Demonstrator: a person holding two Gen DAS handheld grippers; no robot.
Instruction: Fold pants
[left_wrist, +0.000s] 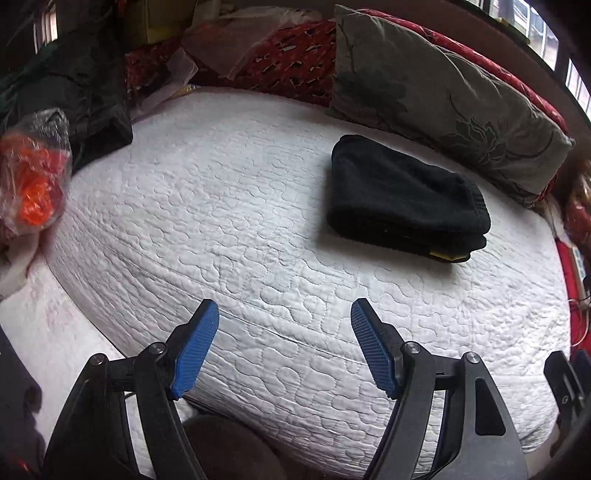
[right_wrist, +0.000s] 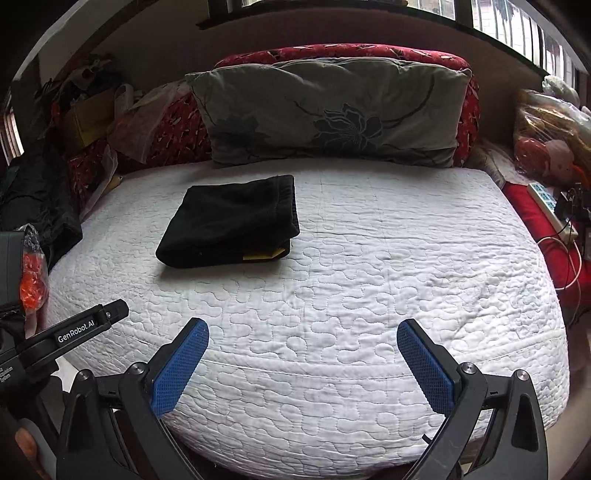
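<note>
The black pants (right_wrist: 231, 221) are lying folded into a compact stack on the white quilted mattress (right_wrist: 369, 295), just in front of the grey floral pillow (right_wrist: 332, 110) w/ a strip of bare quilt showing between the two. A small yellow tag (right_wrist: 264, 255) is peeking out at the stack's near edge, on the side away from the pillow.

The left gripper (left_wrist: 284, 343) is hovering over the mattress edge farthest from the pillow, its blue pads (left_wrist: 194, 354) spread wide & gripping nothing. The right gripper (right_wrist: 303, 362) is hanging over that same far edge, blue pads (right_wrist: 424, 365) also splayed apart, empty. Both are sitting well apart from the pants, neither touching the cloth.

In the right wrist view, the left gripper's black body w/ white lettering is poking in from the side, opposite the pillow.

Behind the pillow a red patterned cushion (right_wrist: 469, 107) is leaning against the wall. Beside the pillow, at one side of the mattress, a dark garment (left_wrist: 74, 96) is heaped, & near it a clear bag w/ something orange (left_wrist: 33, 184) inside is resting; contents are too blurred to name, poss. plastic. At the pillow's other side, a white power strip (right_wrist: 550, 210) is lying on red fabric.
</note>
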